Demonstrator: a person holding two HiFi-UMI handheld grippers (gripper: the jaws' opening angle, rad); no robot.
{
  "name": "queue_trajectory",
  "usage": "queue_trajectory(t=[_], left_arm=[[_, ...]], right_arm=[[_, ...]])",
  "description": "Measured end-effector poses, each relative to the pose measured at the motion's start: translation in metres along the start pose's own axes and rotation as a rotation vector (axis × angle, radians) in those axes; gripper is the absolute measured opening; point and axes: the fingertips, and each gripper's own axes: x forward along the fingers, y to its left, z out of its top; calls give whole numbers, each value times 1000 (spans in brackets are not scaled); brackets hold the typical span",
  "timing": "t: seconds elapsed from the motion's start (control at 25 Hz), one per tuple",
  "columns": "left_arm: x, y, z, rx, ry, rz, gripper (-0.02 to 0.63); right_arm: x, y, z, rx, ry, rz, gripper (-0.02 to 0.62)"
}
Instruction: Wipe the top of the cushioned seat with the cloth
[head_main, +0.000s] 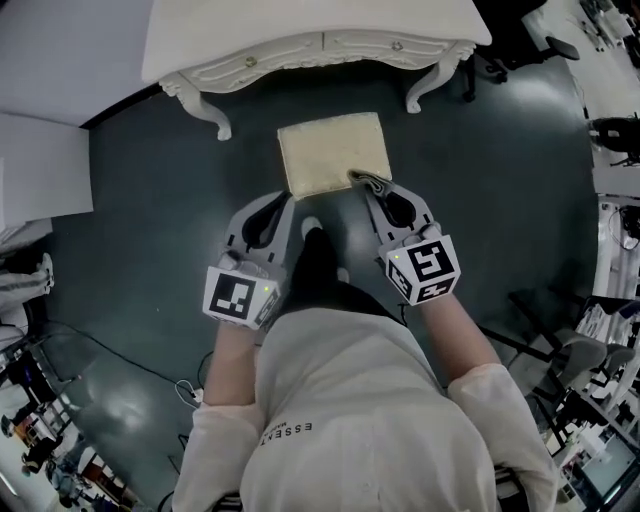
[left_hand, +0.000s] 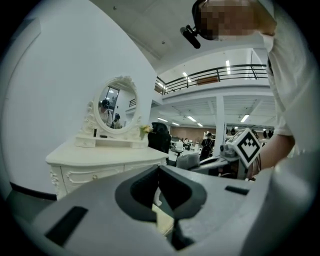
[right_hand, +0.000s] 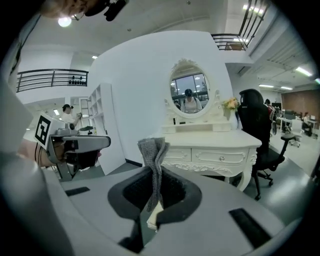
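Cloth (right_hand: 151, 162) is standing up as a thin grey bunch between the jaws of the right gripper (head_main: 368, 188), which are pinching it near its lower end; in the head view it is sitting at the near right corner of the cushioned seat (head_main: 330, 148), though whether it is touching the fabric is not clear. The beige seat is lying on the dark floor (head_main: 150, 200), just in front of the white dressing table (head_main: 300, 45); the left gripper (head_main: 285, 203) is hovering by the seat's near left corner with its jaws pressed together on nothing.

Judging from this, the main risk is lying in the grip; so little cloth is being held that a drag across the cushion could be pulling it out of the jaws. Bunched as it is, the cloth would be wiping only a narrow stripe; the hard jaw tips might be rubbing the top instead. With nothing steadying it, the seat could also be sliding toward the table legs under a push.

As for writing, the pale shirt (head_main: 350, 420) is showing small letters that seem to begin "ESSENT", the rest being unclear; the marker cubes are carrying only black-and-white square patterns; no brand is showing on seat or cloth.
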Motion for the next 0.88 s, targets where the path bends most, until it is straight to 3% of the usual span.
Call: queue_trajectory(t=[0.32,0.56,0.88], left_arm=[[58,86,-49,-66,60,8,3],[90,147,-103,-76,102,13,3],[107,204,-187,-171,153,93,3]], right_arm=[[131,-12,-36,21,168,88,29],[225,-16,-87,37,296,122,29],[322,-26,-176,88,467,123,29]])
